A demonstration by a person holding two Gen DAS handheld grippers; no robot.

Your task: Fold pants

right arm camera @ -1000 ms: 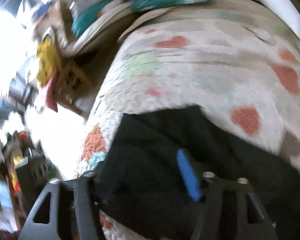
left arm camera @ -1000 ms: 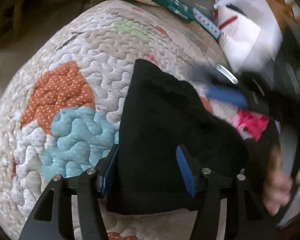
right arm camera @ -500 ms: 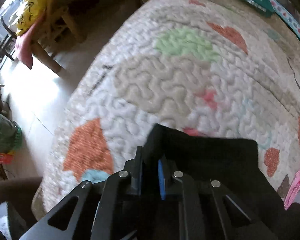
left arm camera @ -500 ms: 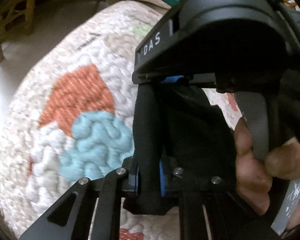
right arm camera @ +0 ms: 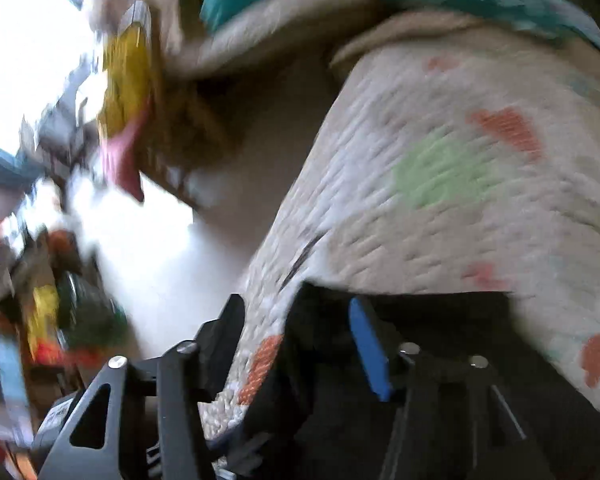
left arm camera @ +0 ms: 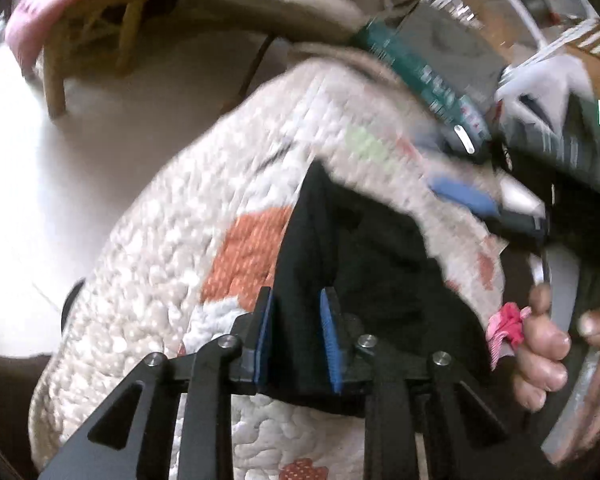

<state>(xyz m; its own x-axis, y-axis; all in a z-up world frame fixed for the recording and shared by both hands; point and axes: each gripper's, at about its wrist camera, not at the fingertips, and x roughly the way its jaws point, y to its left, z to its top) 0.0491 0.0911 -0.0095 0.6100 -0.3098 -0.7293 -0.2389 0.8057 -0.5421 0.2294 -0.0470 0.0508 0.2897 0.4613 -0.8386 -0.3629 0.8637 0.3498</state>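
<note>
Clearly mid-fold: black knit pants lay bunched on the cream quilted bedcover with orange and green patches. Left gripper had just eased a little wider, its fingers still flanking a raised fold, barely gripping it. Right gripper had just been opening, released, with the pants edge loose between the fingers. Risk: the fold could slip out and collapse, since both grips were slack and both views motion-blurred.
</note>
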